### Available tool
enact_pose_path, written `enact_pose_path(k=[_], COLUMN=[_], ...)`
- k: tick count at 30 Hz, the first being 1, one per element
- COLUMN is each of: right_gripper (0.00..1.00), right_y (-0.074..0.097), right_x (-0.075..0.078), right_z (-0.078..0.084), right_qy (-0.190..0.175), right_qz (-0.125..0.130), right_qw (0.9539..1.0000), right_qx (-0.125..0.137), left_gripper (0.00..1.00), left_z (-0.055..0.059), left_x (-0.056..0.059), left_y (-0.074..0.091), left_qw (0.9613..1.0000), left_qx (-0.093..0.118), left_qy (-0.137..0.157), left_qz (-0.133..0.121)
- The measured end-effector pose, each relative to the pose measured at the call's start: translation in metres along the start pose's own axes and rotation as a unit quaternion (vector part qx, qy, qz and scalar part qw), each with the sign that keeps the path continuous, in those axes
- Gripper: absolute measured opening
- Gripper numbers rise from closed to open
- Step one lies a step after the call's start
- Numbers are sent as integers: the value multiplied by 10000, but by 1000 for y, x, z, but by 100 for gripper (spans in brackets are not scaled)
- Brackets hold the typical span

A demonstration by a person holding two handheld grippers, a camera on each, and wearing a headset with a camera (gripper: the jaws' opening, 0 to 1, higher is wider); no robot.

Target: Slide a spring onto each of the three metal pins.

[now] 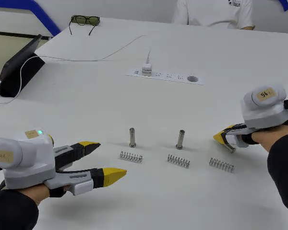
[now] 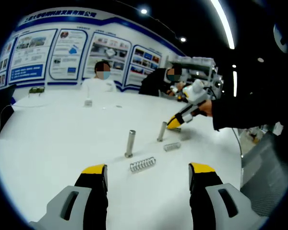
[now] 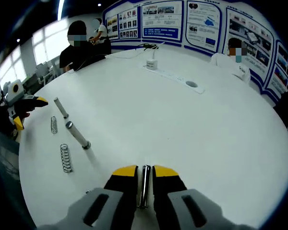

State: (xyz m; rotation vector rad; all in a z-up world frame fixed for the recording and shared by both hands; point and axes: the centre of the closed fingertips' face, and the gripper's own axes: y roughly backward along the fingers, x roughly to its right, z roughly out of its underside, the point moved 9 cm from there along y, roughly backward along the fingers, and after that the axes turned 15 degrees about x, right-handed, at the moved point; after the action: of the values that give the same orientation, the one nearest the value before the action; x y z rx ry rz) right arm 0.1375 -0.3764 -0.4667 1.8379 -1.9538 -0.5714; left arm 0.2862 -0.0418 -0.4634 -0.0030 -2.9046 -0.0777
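Left claw (image 1: 111, 158) spread, right claw (image 1: 221, 138) pinching pin (image 3: 145, 184); two pins (image 1: 132, 137) (image 1: 180, 139) upright, three springs (image 1: 131, 156) (image 1: 178, 161) (image 1: 222, 165); glasses (image 1: 85, 20) beyond.

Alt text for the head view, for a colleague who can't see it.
Right gripper is shut on one pin at right; left gripper is open at lower left. Two pins stand upright on the table, three springs lying in a row before them.

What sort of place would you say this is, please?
Probably a meeting or demonstration room: a large white table with a built-in power strip, display boards along the walls.
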Motion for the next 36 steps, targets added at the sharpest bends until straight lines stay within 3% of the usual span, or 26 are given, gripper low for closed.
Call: enact_pose_path(k=[12,24,28,36], right_gripper=[10,9,8,8], right_y=[-3,-5,-3,13], right_x=[2,1,0,-5], right_z=[3,0,1,-12], right_qy=[-8,236,245,107], right_qz=[-35,-53,32,-2], right_qw=[9998,9991,9992,9999], right_qx=[-195,-340,-309,65], left_gripper=[70,69,69,69], left_z=[1,-1,-2,-4], left_x=[-2,-3,-2,-3], left_y=[1,1,0,-1], left_qw=[10000,10000,10000,10000], left_qx=[-10,-3,-2,9], left_qy=[2,-25,-23,-47], left_qz=[-7,-20,-22,-10])
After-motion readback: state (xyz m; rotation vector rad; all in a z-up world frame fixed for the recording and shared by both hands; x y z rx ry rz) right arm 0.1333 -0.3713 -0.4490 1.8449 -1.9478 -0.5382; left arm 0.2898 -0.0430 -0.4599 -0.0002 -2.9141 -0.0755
